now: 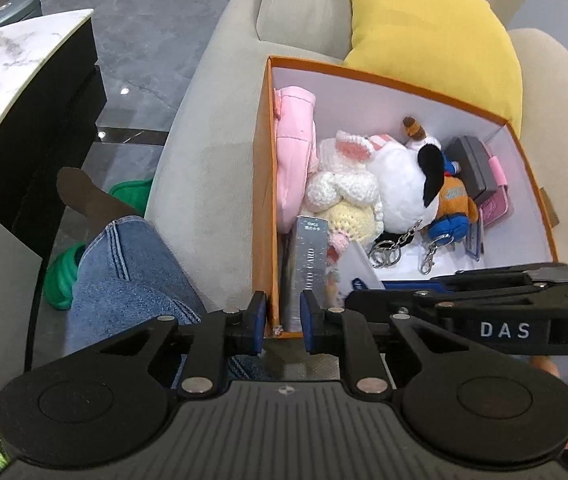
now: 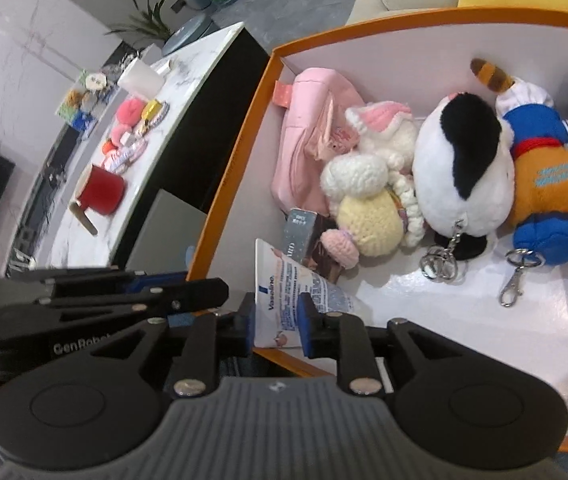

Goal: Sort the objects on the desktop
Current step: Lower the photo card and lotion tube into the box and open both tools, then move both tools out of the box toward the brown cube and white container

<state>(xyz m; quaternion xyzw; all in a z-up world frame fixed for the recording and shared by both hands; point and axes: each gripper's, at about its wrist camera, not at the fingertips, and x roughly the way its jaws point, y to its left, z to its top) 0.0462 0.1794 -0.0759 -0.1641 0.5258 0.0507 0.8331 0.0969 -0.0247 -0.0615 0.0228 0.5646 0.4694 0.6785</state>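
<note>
An orange box [image 1: 262, 200] with a white inside sits on a beige sofa; it also shows in the right wrist view [image 2: 236, 148]. It holds a pink pouch [image 1: 293, 152], a crocheted bunny [image 1: 343, 184], a black-and-white plush [image 1: 407, 184], an orange-and-blue plush [image 2: 547, 196] and a silver card box [image 1: 305, 276]. My left gripper [image 1: 282, 322] straddles the box's near corner, slightly open, holding nothing visible. My right gripper [image 2: 275, 322] is shut on a white Vaseline tube [image 2: 295, 296] just inside the box's near wall.
A marble-topped table [image 2: 84, 208] stands to the left with a red mug [image 2: 102, 190], a pink puff and several small items. A yellow cushion [image 1: 431, 40] leans behind the box. A person's jeans-clad leg [image 1: 124, 272] and green slippers are left of the sofa.
</note>
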